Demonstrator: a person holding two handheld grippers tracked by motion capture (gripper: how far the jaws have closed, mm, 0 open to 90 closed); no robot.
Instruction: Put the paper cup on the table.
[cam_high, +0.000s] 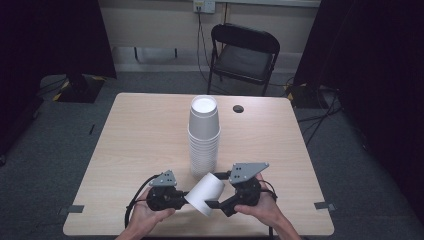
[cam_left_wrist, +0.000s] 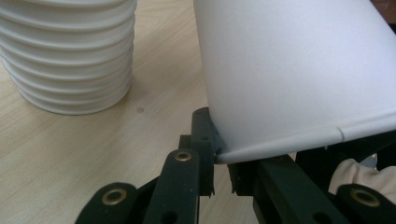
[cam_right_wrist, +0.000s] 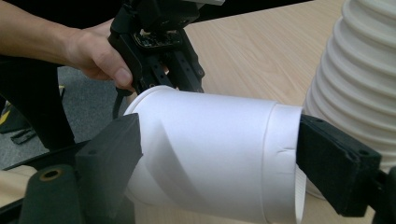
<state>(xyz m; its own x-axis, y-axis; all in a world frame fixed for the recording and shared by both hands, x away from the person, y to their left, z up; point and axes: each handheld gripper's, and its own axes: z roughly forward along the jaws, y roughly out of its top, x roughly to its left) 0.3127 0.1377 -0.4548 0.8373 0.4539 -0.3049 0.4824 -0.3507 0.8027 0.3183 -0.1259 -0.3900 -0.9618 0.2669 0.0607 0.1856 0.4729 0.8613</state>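
High view: your left gripper (cam_high: 181, 196) and right gripper (cam_high: 216, 189) hold one white paper cup (cam_high: 205, 194) sideways between them, just in front of the cup stack (cam_high: 204, 135) on the table (cam_high: 140, 140). No legible print.

Left gripper view: jaws nearly closed, pinching the cup's rim (cam_left_wrist: 280, 147).

Right gripper view: your jaws stand wide, pads pressed against both cup ends; the cup is blank.

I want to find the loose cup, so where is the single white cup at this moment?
In the high view the single white cup lies on its side near the table's front edge, held between the left gripper and right gripper, just before the stack of cups.
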